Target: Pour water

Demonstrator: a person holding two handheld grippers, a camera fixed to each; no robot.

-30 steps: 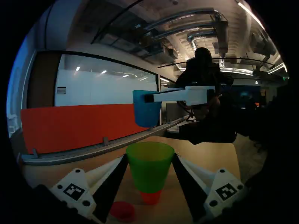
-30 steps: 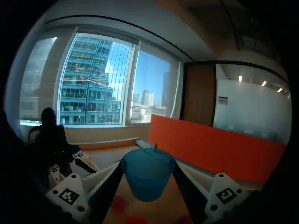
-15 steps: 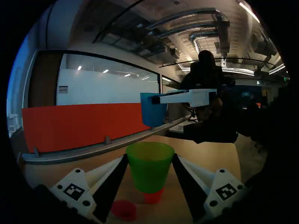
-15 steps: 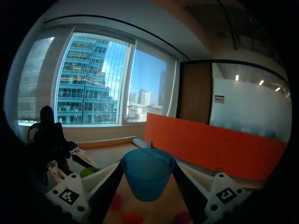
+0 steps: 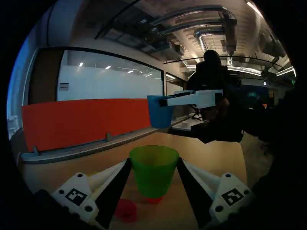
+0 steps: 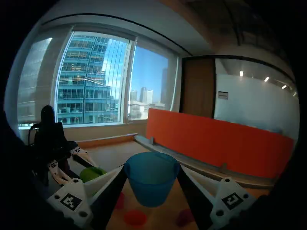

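Clamping the blue cup (image 6: 151,188) upright in your right gripper (image 6: 151,168), above the green cup (image 5: 154,180) clamped in your left gripper (image 5: 153,165), likely readies a pour.

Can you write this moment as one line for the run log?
left gripper: shut on green cup | right gripper: shut on blue cup | cups upright | no pour yet

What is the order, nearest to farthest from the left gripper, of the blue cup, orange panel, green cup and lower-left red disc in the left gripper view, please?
1. The green cup, in the left gripper.
2. The red disc, on the table, lower left.
3. The blue cup, aloft ahead, near centre.
4. The orange panel, beyond the table, left.
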